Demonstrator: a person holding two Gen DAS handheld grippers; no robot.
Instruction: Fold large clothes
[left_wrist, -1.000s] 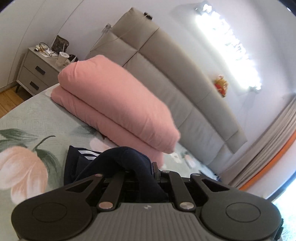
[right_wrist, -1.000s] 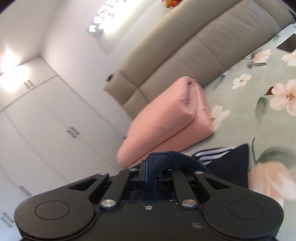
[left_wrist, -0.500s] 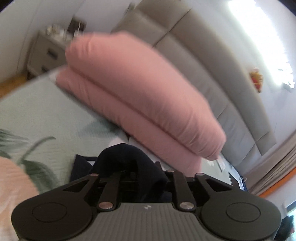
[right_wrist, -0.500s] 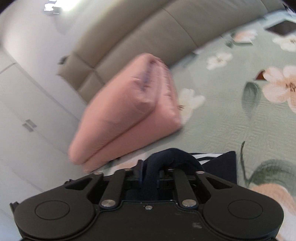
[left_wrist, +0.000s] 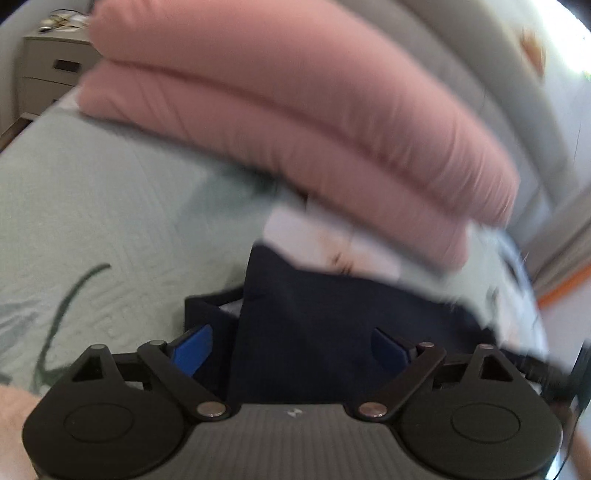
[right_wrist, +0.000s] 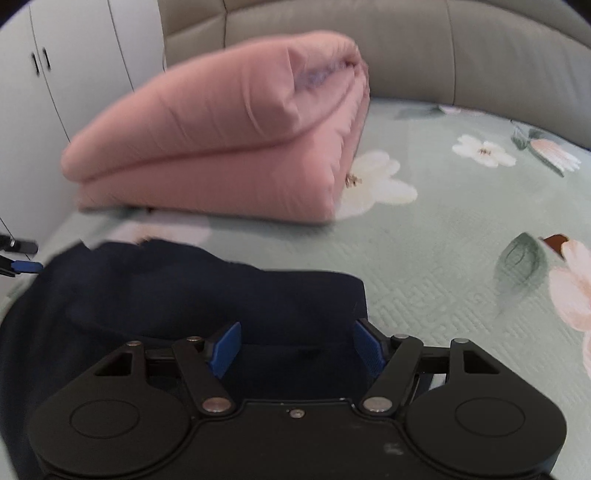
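Observation:
A dark navy garment (left_wrist: 325, 325) lies on the green floral bedspread (left_wrist: 110, 206) in front of a folded pink quilt (left_wrist: 295, 96). My left gripper (left_wrist: 291, 350) is open, its blue pads (left_wrist: 192, 350) spread on either side of the navy cloth just below it. In the right wrist view the same garment (right_wrist: 184, 295) lies flat on the bed. My right gripper (right_wrist: 295, 347) is open over its near right corner, with the blue pads (right_wrist: 225, 347) wide apart. The left wrist view is blurred.
The pink quilt (right_wrist: 229, 147) sits near the grey padded headboard (right_wrist: 443, 48). A grey nightstand (left_wrist: 48, 70) stands at the left bedside. White wardrobe doors (right_wrist: 66, 74) are beyond the bed. The left gripper's blue tip (right_wrist: 22, 266) shows at the left edge.
Both grippers were shut on bunched navy cloth and raised; now both have come down toward the bed and opened, and the garment lies flat on the bedspread.

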